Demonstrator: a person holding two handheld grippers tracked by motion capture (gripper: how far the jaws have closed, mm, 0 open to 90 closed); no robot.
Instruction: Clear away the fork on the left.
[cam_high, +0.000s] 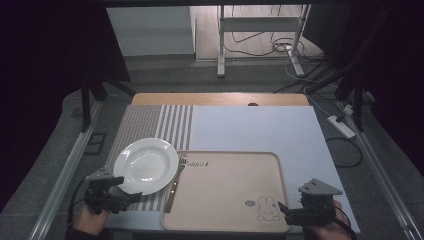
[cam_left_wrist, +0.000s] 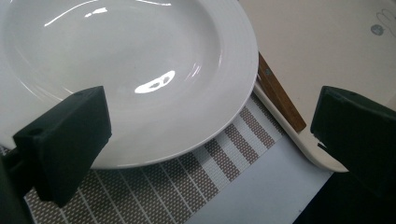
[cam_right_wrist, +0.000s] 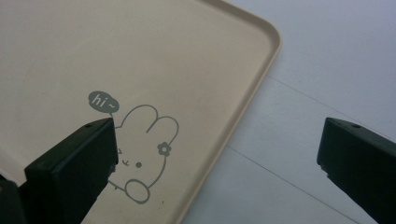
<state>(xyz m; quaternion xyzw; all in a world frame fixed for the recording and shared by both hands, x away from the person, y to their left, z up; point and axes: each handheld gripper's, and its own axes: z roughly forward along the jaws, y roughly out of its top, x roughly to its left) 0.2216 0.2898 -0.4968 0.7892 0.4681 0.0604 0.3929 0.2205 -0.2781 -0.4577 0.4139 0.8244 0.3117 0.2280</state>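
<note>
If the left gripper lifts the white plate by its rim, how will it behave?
The white plate looks glazed and glossy, so the left gripper may slip on its rim. It seems rigid ceramic, probably fragile if dropped. Held at one edge, it would likely tilt downward.

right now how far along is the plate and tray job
Barely started. Nothing looks moved yet: the white plate sits on the striped mat, the fork leans on the tray edge. The left gripper hovers open at the plate; the right gripper waits open over the tray corner.
</note>
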